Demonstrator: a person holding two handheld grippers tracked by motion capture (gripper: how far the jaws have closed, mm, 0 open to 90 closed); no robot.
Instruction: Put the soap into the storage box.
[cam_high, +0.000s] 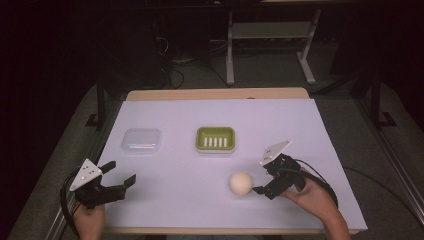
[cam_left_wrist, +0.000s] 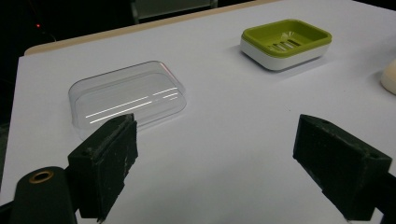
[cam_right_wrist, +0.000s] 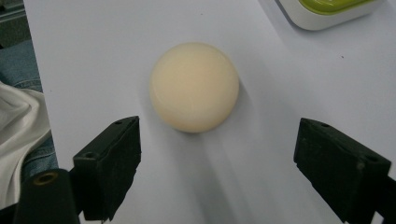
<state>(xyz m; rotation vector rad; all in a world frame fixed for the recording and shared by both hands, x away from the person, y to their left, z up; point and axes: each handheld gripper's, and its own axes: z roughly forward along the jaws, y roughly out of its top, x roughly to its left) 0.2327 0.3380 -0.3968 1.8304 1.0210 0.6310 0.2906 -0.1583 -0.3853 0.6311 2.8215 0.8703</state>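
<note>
At the near left corner of the desk (cam_high: 300, 120), a hand (cam_high: 90, 220) holds the left gripper (cam_high: 121, 172). Its jaws stand wide apart and hold nothing; they point toward the middle of the desk. In the left gripper view the same jaws rise from the bottom with bare white surface between them.

A little farther away, on the left half, lies a clear plastic lid (cam_high: 141, 140). It is flat on the desk, shallow and with round corners, and light lines reflect on it in the left gripper view (cam_left_wrist: 127, 97). It touches nothing.

To the right of the lid, about in the middle of the desk, stands a green soap dish (cam_high: 215, 138) with a white base and a row of slots in its bottom. It is well apart from the lid.

Nearer and more to the right lies a round cream soap (cam_high: 241, 183), flat on the desk and apart from the dish. In the right gripper view the soap (cam_right_wrist: 194, 87) sits just ahead of the jaws, between their lines, not touching them.

Just beside the soap, on its right, is the right gripper (cam_high: 260, 176), held by the other hand (cam_high: 312, 197). Its jaws are also wide apart and hold nothing.
</note>
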